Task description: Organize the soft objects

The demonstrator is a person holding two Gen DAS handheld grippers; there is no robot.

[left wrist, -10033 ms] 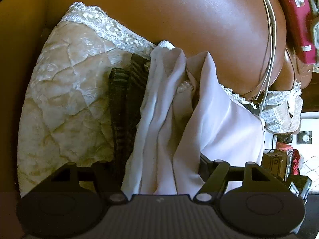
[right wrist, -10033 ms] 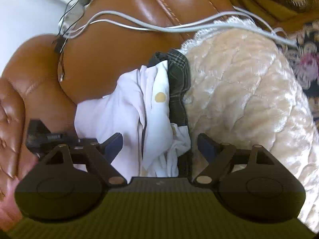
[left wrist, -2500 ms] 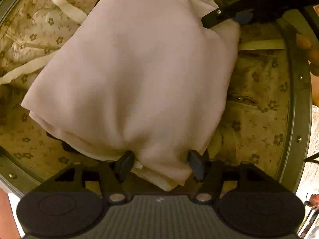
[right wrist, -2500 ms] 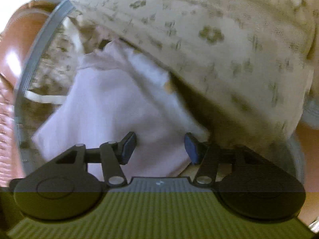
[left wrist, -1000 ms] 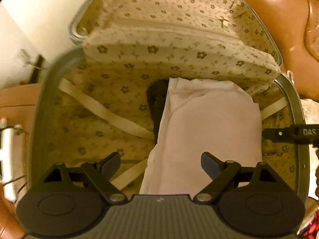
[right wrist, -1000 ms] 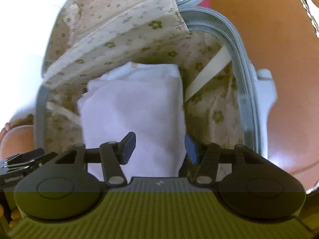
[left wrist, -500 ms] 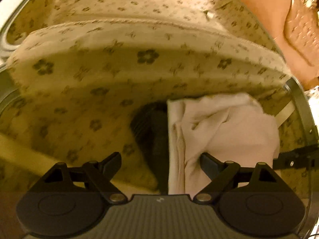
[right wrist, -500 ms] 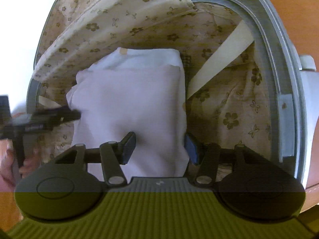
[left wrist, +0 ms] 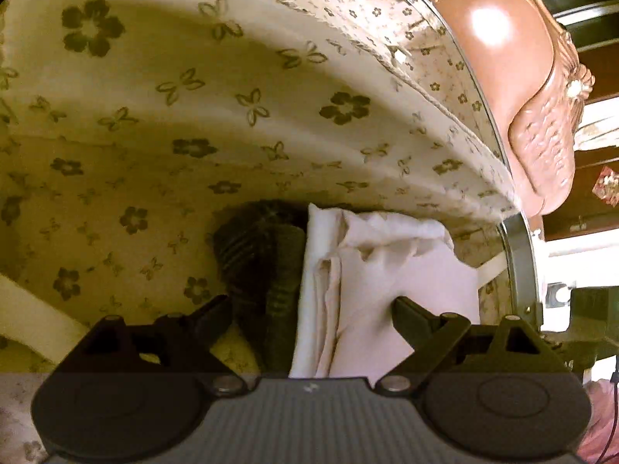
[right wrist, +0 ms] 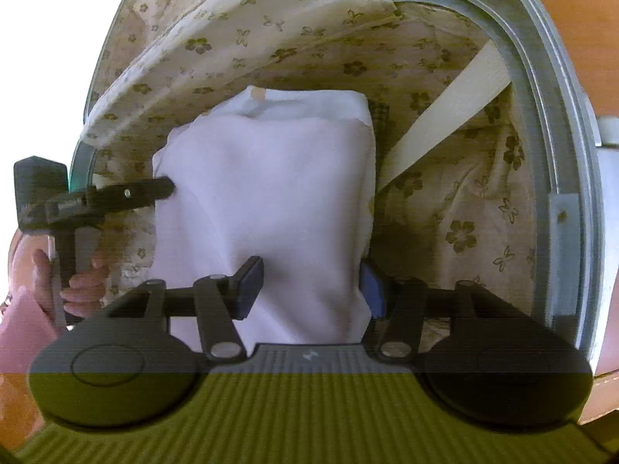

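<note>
A folded pale lilac garment [right wrist: 271,201] lies inside an open suitcase [right wrist: 561,154] lined with floral fabric. My right gripper [right wrist: 311,288] is shut on the garment's near end, cloth bulging between its blue pads. My left gripper [left wrist: 311,307] is open and low at the stack's other end, straddling the pale garment [left wrist: 387,270] and a dark checked garment [left wrist: 263,255] beside it. In the right wrist view, the left gripper [right wrist: 166,187] touches the pale garment's left side, held by a hand [right wrist: 77,278].
The floral divider flap [left wrist: 232,96] hangs over the far end of the clothes, also seen as the flap [right wrist: 232,38]. A cream strap [right wrist: 445,116] crosses the lining on the right. The suitcase rim [left wrist: 522,263] and a brown leather sofa [left wrist: 522,77] stand behind.
My left gripper has dropped closer to the clothes under the flap and now touches the pale garment's side. My right gripper keeps its hold and has edged nearer.
</note>
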